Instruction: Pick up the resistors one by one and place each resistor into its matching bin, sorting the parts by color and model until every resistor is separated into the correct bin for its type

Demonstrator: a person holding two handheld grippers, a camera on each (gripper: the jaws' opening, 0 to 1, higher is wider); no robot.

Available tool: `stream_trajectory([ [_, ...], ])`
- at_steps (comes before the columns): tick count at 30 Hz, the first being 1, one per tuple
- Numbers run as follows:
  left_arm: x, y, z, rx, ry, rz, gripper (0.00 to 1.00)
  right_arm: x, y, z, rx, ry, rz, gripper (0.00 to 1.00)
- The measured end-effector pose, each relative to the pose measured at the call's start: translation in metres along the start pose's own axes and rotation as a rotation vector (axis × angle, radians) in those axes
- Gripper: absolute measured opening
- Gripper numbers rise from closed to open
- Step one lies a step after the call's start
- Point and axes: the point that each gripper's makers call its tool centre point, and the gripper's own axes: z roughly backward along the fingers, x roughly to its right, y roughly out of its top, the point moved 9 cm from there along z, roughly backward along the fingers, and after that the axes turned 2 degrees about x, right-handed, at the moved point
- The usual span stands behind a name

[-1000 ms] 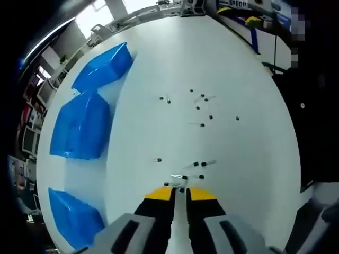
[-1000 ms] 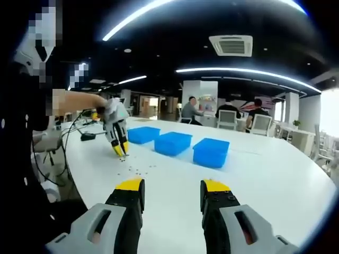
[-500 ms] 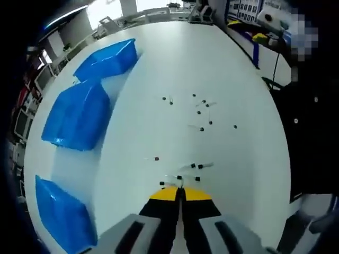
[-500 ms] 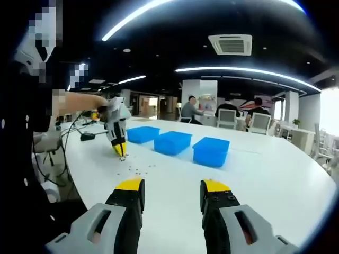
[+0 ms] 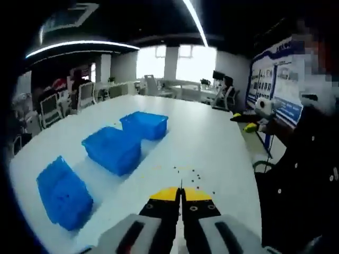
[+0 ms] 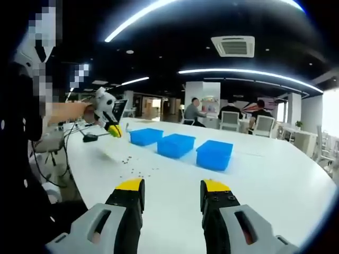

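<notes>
White counter (image 6: 275,174), round-edged, carrying 3 blue bins (image 6: 178,145) in a row; in the left gripper view the same bins (image 5: 112,150) run from 8 o'clock toward 12 o'clock. Left claw (image 5: 181,191): yellow-tipped jaws pressed together, a thin dark wire-like sliver standing up between the tips, seemingly a resistor lead, though too small to confirm. In the right gripper view the left claw (image 6: 114,130) is raised above the counter at 10 o'clock, held by a hand (image 6: 66,110). Right claw (image 6: 172,185): jaws spread wide apart, nothing between them. Loose resistors (image 6: 136,165) lie scattered on the counter just ahead of the bins, and beyond the left claw's tips (image 5: 189,175).
</notes>
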Motion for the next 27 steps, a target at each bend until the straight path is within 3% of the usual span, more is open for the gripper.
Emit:
stream_trajectory([
  [4, 0.009, 0.006, 0.016, 0.193, 0.085, 0.04, 0.05, 0.0, 0.003, 0.0, 0.008, -0.003, 0.001, 0.44],
  [5, 0.016, 0.008, 0.022, 0.27, 0.134, 0.02, 0.05, 0.001, 0.005, 0.0, 0.013, -0.005, 0.001, 0.44],
  [6, 0.018, 0.008, 0.024, 0.285, 0.171, 0.013, 0.05, 0.001, 0.005, 0.0, 0.015, -0.006, 0.0, 0.44],
  [9, 0.033, 0.01, 0.027, 0.403, 0.289, -0.005, 0.05, 0.0, 0.007, 0.0, 0.024, -0.01, -0.001, 0.44],
  [11, 0.04, 0.011, 0.026, 0.453, 0.309, 0.012, 0.05, 0.0, 0.008, 0.0, 0.027, -0.011, -0.002, 0.44],
  [14, 0.044, 0.012, 0.019, 0.461, 0.371, 0.0, 0.05, -0.002, 0.01, 0.002, 0.033, -0.011, 0.0, 0.44],
  [20, 0.021, 0.028, -0.006, 0.452, 0.453, 0.009, 0.05, -0.002, 0.011, 0.009, 0.041, -0.017, 0.005, 0.44],
  [27, -0.016, 0.069, -0.061, 0.416, 0.424, -0.032, 0.05, 0.0, 0.01, 0.016, 0.053, -0.031, 0.001, 0.44],
])
